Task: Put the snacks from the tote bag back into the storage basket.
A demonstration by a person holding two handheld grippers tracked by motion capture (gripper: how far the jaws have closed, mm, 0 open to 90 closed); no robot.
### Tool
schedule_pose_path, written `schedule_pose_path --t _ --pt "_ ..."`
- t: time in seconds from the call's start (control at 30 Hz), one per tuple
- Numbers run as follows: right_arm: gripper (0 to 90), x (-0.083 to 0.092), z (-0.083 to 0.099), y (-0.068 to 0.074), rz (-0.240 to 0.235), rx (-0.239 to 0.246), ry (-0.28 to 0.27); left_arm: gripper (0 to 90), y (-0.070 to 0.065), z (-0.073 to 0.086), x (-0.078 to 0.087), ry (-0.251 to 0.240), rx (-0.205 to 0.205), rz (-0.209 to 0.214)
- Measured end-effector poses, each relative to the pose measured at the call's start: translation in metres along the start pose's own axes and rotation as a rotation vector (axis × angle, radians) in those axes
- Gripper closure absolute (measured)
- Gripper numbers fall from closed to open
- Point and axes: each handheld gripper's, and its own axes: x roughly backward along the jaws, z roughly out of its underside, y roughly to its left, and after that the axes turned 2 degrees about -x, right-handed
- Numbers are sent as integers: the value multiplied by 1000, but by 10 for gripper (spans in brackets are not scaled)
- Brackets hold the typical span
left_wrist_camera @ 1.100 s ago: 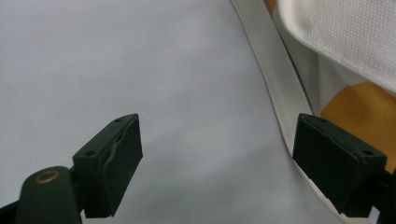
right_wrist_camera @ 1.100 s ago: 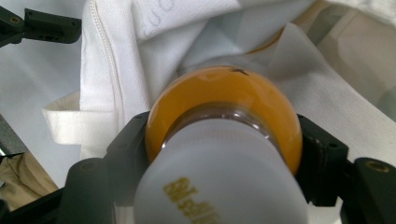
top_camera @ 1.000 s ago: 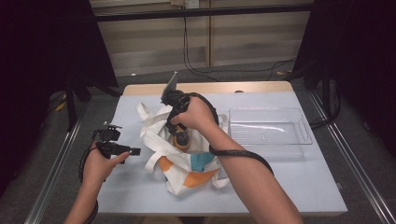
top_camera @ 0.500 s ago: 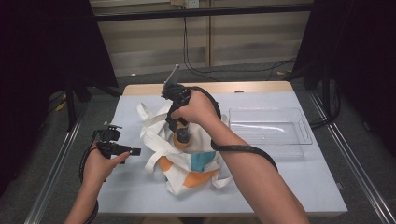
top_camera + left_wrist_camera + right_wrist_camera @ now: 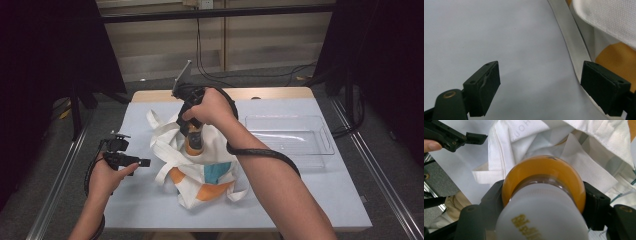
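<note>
A white tote bag [image 5: 200,172] with orange and teal print lies crumpled in the middle of the table. My right gripper [image 5: 192,131] points down over it, shut on an orange bottle [image 5: 194,142] just below its white cap [image 5: 541,217]. In the right gripper view both jaws press the bottle's [image 5: 544,177] neck, and the bag [image 5: 524,137] lies underneath. My left gripper [image 5: 144,162] rests low at the left of the bag, open. Between its jaws [image 5: 546,85] there is bare table, with a bag strap [image 5: 571,47] just beside the right jaw.
A clear plastic tray [image 5: 292,137] sits on the grey table [image 5: 310,200] to the right of the bag. Black cables trail from both grippers. Metal rails run along both sides of the table, and dark curtains stand beyond them.
My right gripper has risen with the bottle, drawing it up from the bag's opening. The left gripper has stayed where it was.
</note>
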Motion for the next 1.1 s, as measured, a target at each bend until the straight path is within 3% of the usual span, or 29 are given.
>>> schedule_pose_path --t 0.17,0.67,0.93,1.1 --pt "306 6 0 -1 -2 -6 6 158 -1 0 1 -15 18 4" --pt "306 26 4 -7 -11 -16 4 159 0 1 0 -13 11 -5" --pt "306 37 8 -14 -29 -48 -2 160 1 1 0 0 2 -3" --pt "306 40 10 -18 -16 -50 2 160 0 1 -1 2 6 1"
